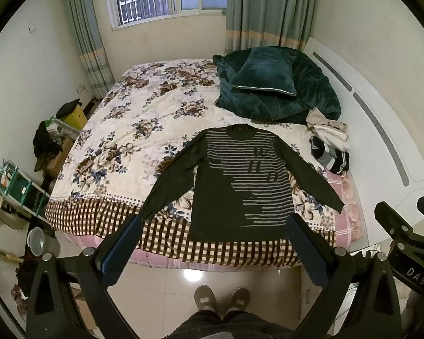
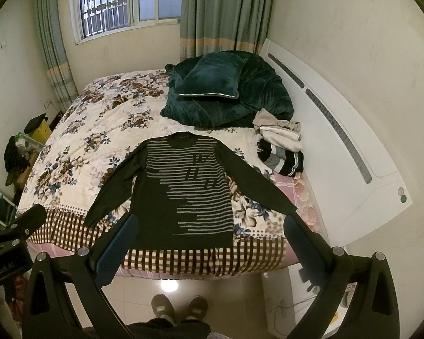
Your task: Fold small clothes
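A dark long-sleeved sweater lies flat, front up, on the near part of the bed, its hem by the checked border of the floral bedspread and its round neckline toward the far side. Both sleeves spread outward and down from the shoulders. Pale horizontal stripes cross the chest and run down one side in a stepped diagonal, leaving the other lower part plain dark; a few dark letters sit among the stripes. A small heap of other clothes lies apart from it near the white headboard, beside a teal quilt and pillow. The left hand-held gripper and the right hand-held gripper both hang above the bed's edge, fingers spread wide, gripping nothing.
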The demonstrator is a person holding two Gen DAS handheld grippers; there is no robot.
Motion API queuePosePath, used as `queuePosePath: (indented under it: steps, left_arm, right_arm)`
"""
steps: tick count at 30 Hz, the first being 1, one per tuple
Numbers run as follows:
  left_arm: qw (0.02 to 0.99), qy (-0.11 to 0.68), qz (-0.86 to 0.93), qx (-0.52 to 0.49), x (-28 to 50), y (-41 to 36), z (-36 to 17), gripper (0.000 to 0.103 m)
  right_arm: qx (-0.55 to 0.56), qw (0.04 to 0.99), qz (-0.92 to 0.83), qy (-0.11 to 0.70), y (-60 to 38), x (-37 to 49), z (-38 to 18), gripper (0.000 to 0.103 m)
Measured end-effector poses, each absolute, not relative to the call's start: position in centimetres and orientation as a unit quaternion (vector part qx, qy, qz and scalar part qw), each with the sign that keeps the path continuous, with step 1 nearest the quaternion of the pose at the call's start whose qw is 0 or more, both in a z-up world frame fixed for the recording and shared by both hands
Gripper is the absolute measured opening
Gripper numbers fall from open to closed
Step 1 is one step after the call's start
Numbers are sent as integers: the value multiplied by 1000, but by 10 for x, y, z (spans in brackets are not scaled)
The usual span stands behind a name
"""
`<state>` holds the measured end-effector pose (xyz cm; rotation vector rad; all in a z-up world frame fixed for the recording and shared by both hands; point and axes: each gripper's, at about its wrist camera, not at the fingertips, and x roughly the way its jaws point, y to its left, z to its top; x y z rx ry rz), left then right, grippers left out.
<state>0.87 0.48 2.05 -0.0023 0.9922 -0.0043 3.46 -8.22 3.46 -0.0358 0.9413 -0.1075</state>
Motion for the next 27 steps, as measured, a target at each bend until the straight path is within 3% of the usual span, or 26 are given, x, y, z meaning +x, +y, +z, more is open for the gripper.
queuePosePath:
  steps: [6, 10, 15, 22, 23, 25, 27]
  left_arm:
    - [880, 475, -6, 3, 27, -3, 18, 103]
    - [887, 461, 12, 23, 58, 0, -11, 103]
    - [878, 477, 7, 33, 108, 0, -62, 103]
    - [845, 531, 29, 54, 202, -39, -158, 103]
    - [840, 538, 36, 59, 216, -45, -172, 103]
    - [830, 550, 53, 72, 240, -55, -201, 103]
    - [817, 567, 70, 78, 271, -68, -235, 103]
  right_arm:
    - [-12, 886, -56, 460, -90, 44, 32, 103]
    - [9, 880, -79, 469, -105, 63, 6, 103]
    - [64, 863, -146, 479, -152, 98, -54, 103]
    - [168, 797, -261, 518, -300, 153, -187, 102]
    - [183, 787, -275, 522, -321, 158, -207, 99]
    - [220, 765, -295, 528, -368, 171, -253, 78]
    - [266, 736, -317, 537, -418, 183, -306, 65]
